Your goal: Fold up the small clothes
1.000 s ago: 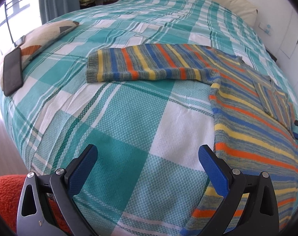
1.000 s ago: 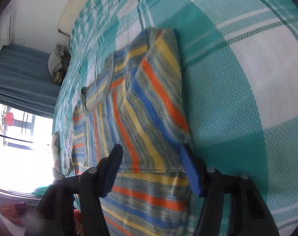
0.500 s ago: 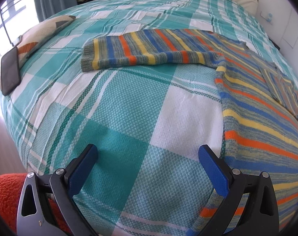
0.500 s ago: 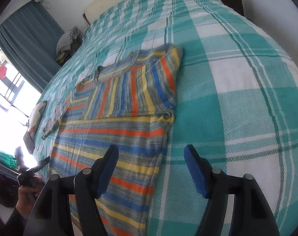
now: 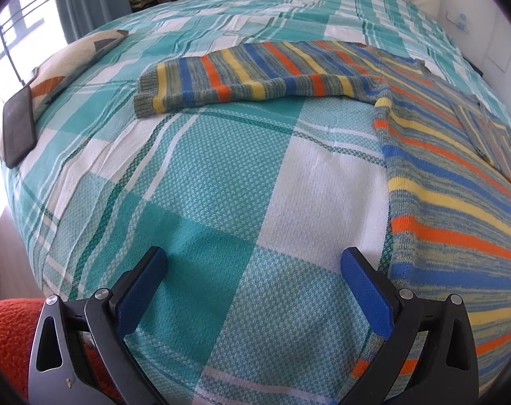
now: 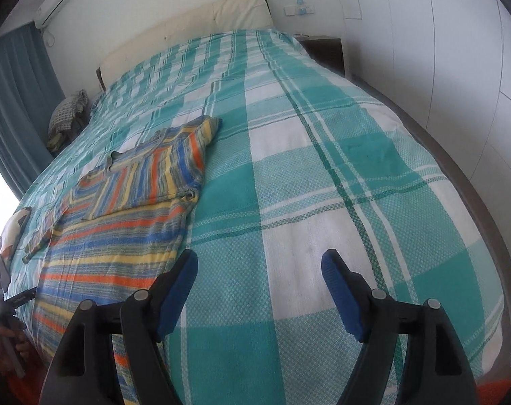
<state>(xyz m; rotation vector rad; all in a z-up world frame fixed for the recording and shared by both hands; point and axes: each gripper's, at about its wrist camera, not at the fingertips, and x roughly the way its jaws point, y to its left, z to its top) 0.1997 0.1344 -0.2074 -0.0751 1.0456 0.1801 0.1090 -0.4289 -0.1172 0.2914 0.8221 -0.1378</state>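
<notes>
Striped sweater [image 5: 434, 155] flat on checked bedspread [image 5: 221, 175], one sleeve folded across; left gripper [image 5: 255, 287] angled down, jaws wide, empty; right gripper [image 6: 258, 290] likewise, jaws just opened wider over bare cover; no writing legible.

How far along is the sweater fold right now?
Done: one sleeve lies folded across the striped sweater. In hand: nothing; the left tool and right tool are open over the bedspread. Left: the other sleeve, lying outstretched, then the body.
</notes>
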